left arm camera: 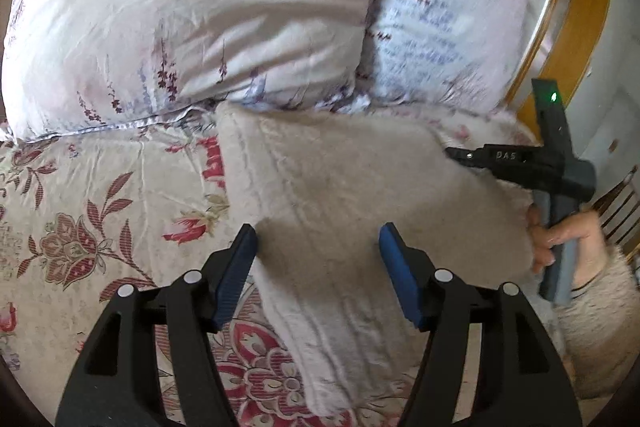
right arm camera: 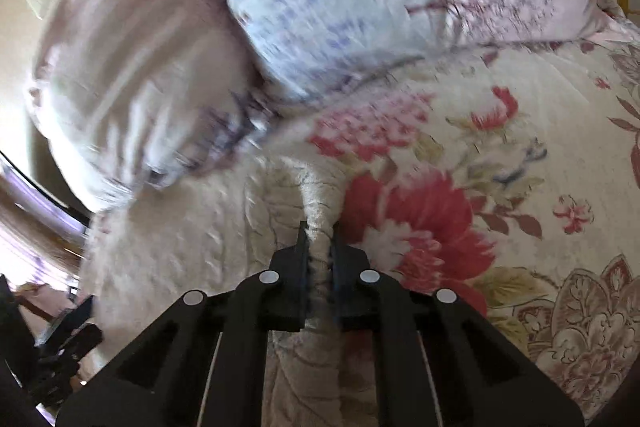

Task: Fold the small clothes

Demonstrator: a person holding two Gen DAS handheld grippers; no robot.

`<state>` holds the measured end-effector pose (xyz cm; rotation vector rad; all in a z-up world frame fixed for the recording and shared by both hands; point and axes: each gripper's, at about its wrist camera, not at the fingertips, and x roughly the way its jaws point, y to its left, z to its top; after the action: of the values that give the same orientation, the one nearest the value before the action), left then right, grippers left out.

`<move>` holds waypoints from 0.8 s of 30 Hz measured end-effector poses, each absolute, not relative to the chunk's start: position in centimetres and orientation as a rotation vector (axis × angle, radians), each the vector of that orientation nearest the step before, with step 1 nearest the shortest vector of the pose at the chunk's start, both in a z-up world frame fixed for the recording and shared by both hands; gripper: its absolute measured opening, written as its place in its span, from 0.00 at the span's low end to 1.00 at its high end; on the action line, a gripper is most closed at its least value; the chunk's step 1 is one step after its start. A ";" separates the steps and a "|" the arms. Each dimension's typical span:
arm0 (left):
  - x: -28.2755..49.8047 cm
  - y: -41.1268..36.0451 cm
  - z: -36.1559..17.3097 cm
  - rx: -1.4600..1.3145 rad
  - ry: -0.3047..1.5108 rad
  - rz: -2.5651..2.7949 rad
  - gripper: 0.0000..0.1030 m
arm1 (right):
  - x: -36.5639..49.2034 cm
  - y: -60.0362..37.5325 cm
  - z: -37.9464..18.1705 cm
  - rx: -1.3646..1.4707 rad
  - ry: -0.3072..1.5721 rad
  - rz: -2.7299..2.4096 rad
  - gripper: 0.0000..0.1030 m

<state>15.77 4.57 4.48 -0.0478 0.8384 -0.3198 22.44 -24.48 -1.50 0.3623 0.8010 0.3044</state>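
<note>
Fingers of the right gripper (right arm camera: 320,251) pinch a bunched edge of the beige garment (left arm camera: 340,179) lying on the floral bed (left arm camera: 100,195); the left gripper (left arm camera: 318,247) gapes wide above its near part. Mid-fold, seemingly; next, carry that edge across.

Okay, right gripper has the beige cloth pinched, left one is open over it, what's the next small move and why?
Probably lower and close the left gripper on the beige garment. Its blue pads stand apart above the cloth, while the right gripper already pinches a ridge of it.
</note>
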 end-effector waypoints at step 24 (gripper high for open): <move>12.2 6.0 1.0 -0.020 0.874 -0.229 0.73 | 9.7 -18.6 -1.9 -0.114 0.687 0.372 0.21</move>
<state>12.16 6.02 1.04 -0.0196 0.8742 -0.2292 9.69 -18.57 -1.92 -0.1135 0.6869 0.3724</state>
